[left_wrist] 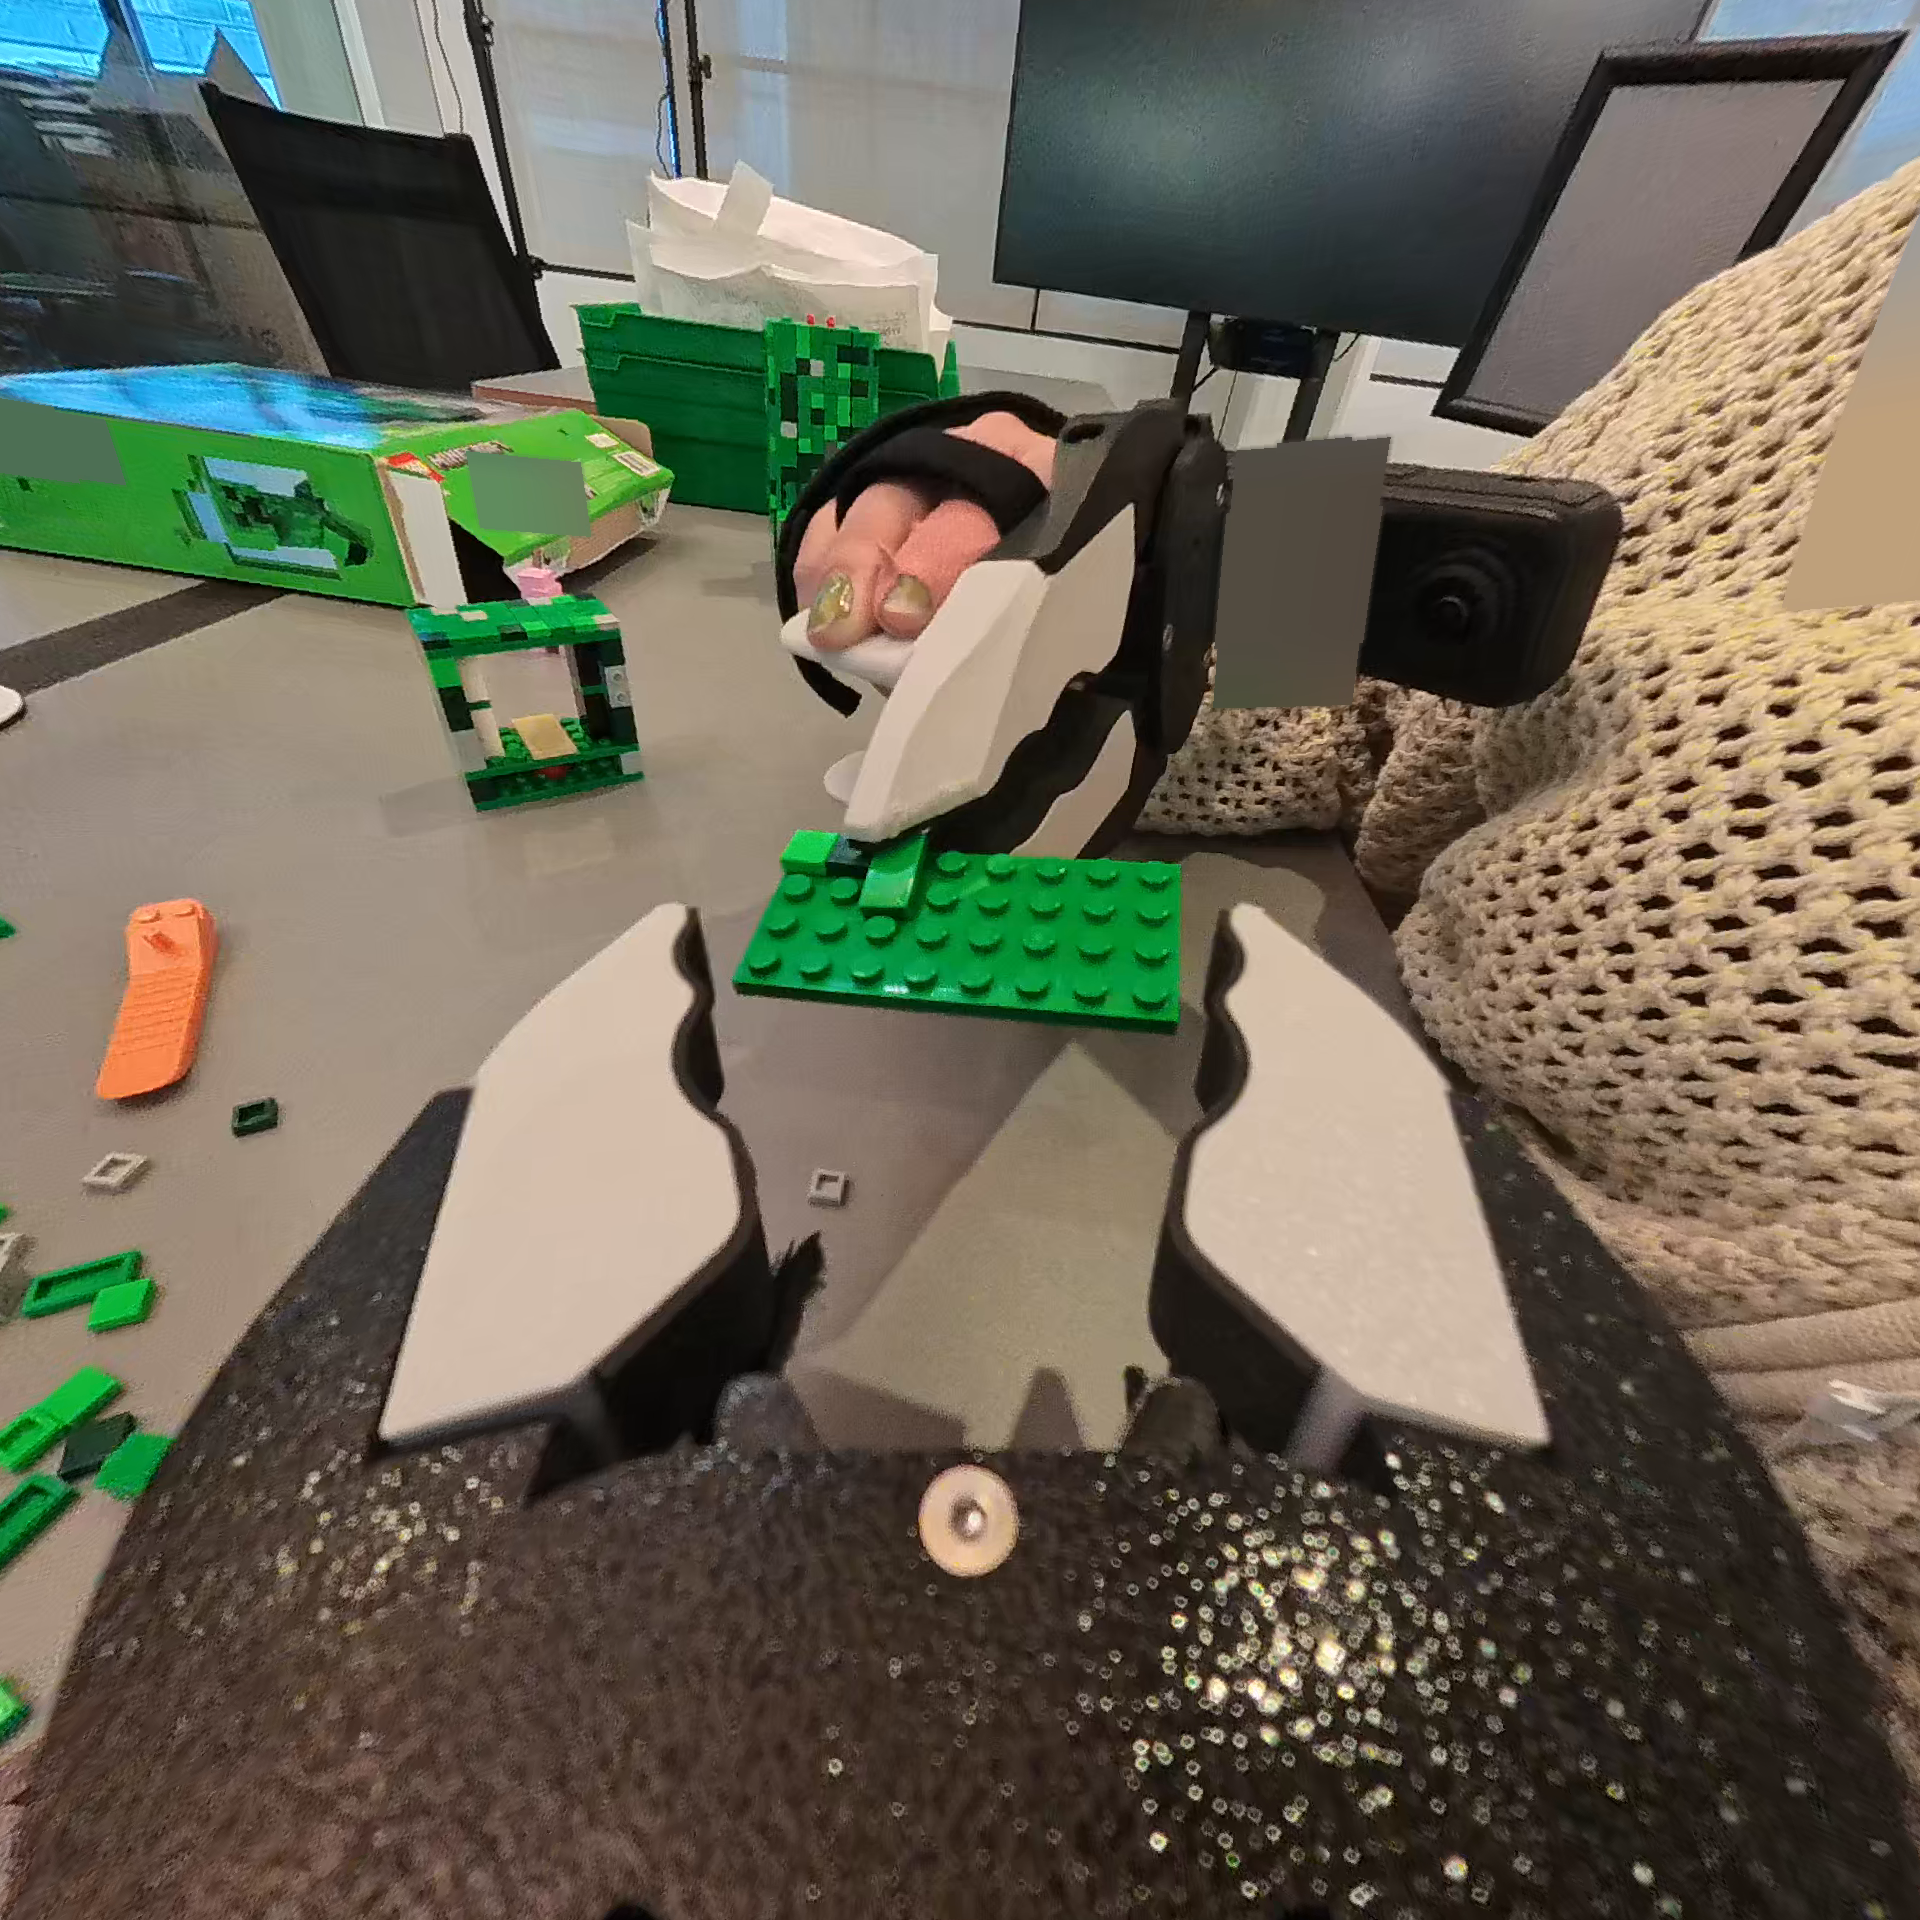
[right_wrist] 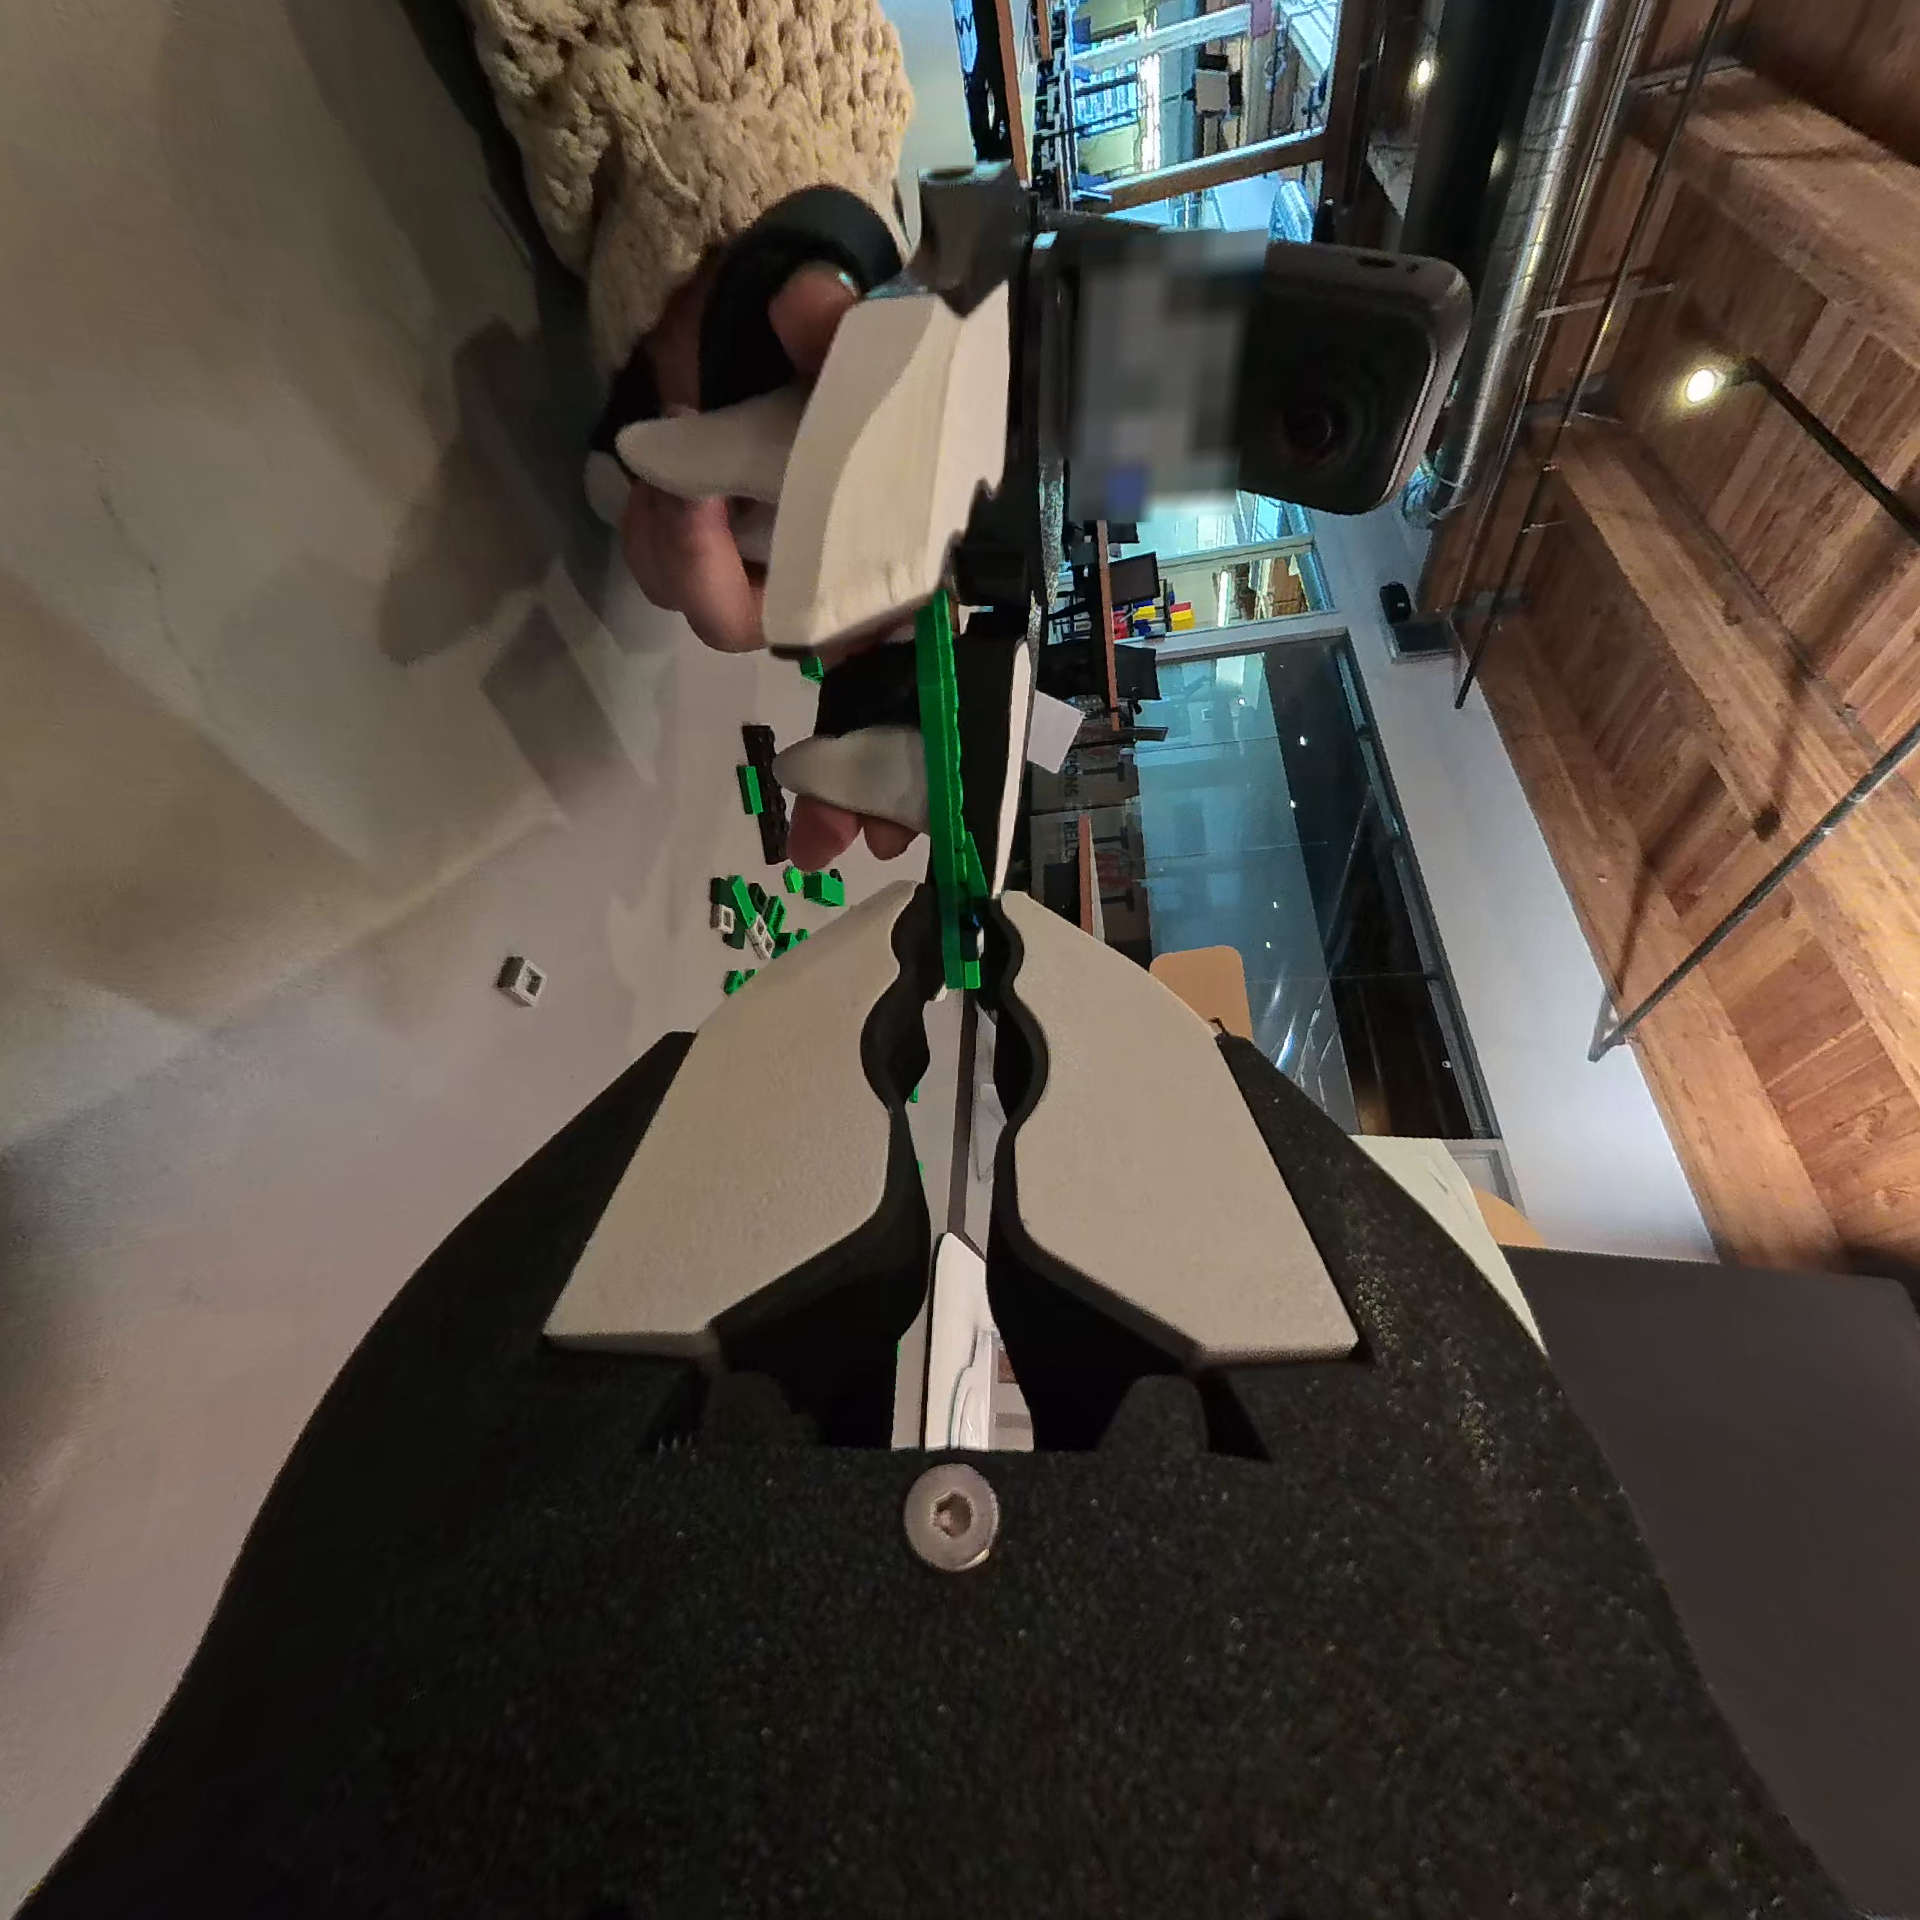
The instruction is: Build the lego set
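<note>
Around me stood a glossy grey table (left_wrist: 312, 831), a dark monitor (left_wrist: 1299, 156) on a stand, a black chair (left_wrist: 384, 239) and daylit windows (left_wrist: 62, 42). Overhead ran wood panelling (right_wrist: 1766, 520) with spotlights (right_wrist: 1701, 385).

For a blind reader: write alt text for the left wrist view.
The right gripper presses a small green piece onto a studded green plate on the grey table, while the left gripper, jaws open and empty, hovers in front. Loose bricks and an orange separator lie left.

Left gripper (left_wrist: 961, 1023) level, fingers wide apart; right gripper (right_wrist: 961, 951) rolled sideways, fingers pinched together
</note>
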Available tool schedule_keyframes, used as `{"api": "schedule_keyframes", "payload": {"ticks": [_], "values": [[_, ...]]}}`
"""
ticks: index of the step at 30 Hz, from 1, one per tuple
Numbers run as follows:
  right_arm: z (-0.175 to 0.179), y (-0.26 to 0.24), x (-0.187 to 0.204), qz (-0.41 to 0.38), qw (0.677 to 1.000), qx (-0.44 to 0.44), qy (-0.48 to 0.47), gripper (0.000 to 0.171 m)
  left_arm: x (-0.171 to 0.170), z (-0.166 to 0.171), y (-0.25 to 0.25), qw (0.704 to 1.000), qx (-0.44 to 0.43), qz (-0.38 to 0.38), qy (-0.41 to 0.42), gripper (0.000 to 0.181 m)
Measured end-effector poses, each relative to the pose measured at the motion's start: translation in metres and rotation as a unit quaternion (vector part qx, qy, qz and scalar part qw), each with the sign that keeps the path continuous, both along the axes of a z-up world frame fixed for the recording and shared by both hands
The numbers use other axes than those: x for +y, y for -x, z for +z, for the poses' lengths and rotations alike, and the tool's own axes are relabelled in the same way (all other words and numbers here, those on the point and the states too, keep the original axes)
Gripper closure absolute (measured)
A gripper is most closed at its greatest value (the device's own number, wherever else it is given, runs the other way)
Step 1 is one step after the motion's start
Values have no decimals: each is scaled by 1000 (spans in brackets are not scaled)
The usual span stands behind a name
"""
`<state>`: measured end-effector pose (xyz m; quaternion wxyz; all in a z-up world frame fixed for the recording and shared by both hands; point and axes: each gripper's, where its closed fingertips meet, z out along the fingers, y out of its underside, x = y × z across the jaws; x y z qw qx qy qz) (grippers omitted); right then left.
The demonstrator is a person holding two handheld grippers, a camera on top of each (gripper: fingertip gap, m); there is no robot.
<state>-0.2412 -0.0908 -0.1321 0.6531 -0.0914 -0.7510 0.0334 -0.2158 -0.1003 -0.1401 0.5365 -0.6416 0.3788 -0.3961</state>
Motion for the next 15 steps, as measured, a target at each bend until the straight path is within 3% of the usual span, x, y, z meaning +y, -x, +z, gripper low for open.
{"api": "schedule_keyframes", "payload": {"ticks": [6, 15], "values": [[-3, -1, 0, 3, 1000, -8, -5, 164, 0, 7, 4, 1000, -27, 3, -4, 107], [-9, 4, 11, -48, 997, -5, -60, 164, 10, -1, 8, 999, 13, 42, -26, 108]]}}
